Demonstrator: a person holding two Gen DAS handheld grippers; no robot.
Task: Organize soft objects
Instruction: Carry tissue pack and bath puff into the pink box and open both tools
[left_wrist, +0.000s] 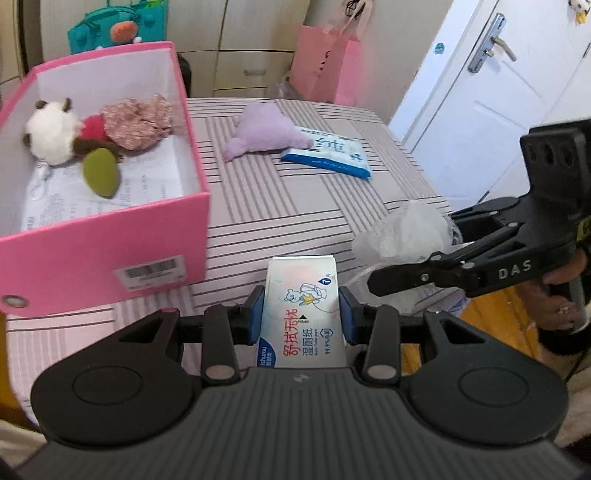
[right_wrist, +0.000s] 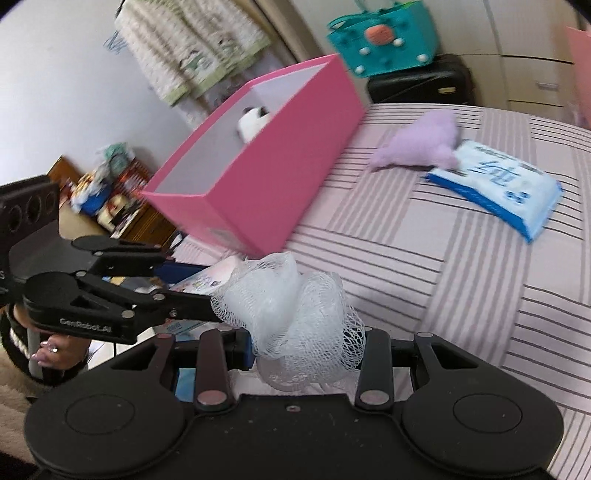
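My left gripper (left_wrist: 301, 314) is shut on a white wet-wipes pack (left_wrist: 304, 314) and holds it above the striped bed, right of the pink box (left_wrist: 110, 243). The box holds a panda plush (left_wrist: 55, 133), a floral cloth (left_wrist: 136, 123) and a green leaf toy (left_wrist: 101, 173). My right gripper (right_wrist: 306, 347) is shut on a white mesh bath puff (right_wrist: 295, 306), which also shows in the left wrist view (left_wrist: 402, 232). A purple plush (left_wrist: 262, 131) and a blue wipes pack (left_wrist: 328, 151) lie further back on the bed.
The pink box shows in the right wrist view (right_wrist: 266, 177) at the left. The bed (left_wrist: 280, 199) has a striped pink cover. A pink paper bag (left_wrist: 328, 66), a teal bag (left_wrist: 118, 26), drawers and a white door (left_wrist: 480, 74) stand behind it.
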